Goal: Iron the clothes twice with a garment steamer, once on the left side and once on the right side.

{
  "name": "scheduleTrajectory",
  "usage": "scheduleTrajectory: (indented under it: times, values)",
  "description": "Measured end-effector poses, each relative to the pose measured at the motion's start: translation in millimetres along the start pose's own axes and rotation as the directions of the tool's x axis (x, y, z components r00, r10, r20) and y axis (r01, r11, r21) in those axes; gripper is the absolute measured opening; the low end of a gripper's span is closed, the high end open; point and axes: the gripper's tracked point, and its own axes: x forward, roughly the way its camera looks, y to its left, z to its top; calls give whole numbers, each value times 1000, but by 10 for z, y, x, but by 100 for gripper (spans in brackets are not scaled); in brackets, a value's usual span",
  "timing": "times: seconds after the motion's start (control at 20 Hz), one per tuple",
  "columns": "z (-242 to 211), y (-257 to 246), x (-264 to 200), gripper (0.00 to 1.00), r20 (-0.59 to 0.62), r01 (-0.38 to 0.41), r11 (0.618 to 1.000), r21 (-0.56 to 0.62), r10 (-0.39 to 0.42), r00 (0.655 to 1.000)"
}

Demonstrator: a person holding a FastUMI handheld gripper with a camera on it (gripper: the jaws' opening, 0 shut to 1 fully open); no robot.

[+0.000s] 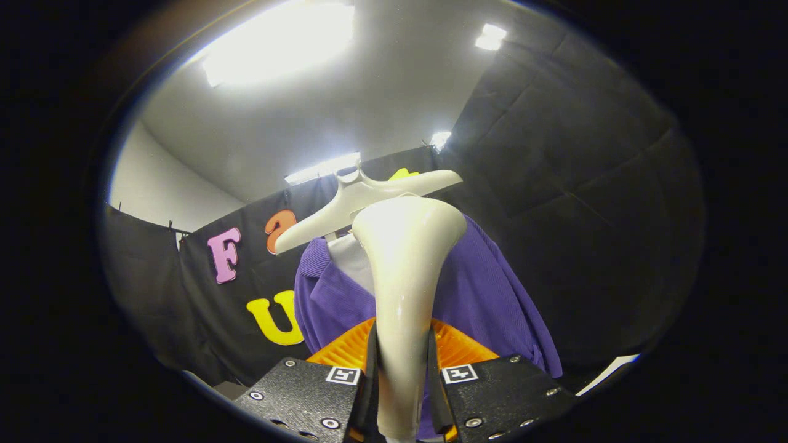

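At centre frame, the gripper (403,369) is clamped on the steamer (403,277) handle, head raised toward the purple shirt (486,295) hanging on its hanger (363,197), likely ready for a pass.

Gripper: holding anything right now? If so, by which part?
Yes. The gripper is shut on the garment steamer, both fingers pressing its narrow handle below the flared head.

Black cloth wall (572,184) hangs around the booth. Beyond it, a pale wall (160,191) and white ceiling (394,92). Ceiling lights (277,43) glare bright, several panels lit.
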Motion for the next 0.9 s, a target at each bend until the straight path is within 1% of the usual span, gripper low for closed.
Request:
scheduleTrajectory:
  times: [0.2, 0.35, 0.7, 0.9]
  values:
    - [-64, -218, 286, 33, 2, 47, 997, 53, -48, 999]
    - [-247, -355, 416, 34, -37, 81, 994, 77, -78, 996]
    - [-738, -620, 377, 34, -143, 115, 989, 90, -101, 984]
    - [-970, -842, 160, 34, -201, 140, 986, 92, -119, 972]
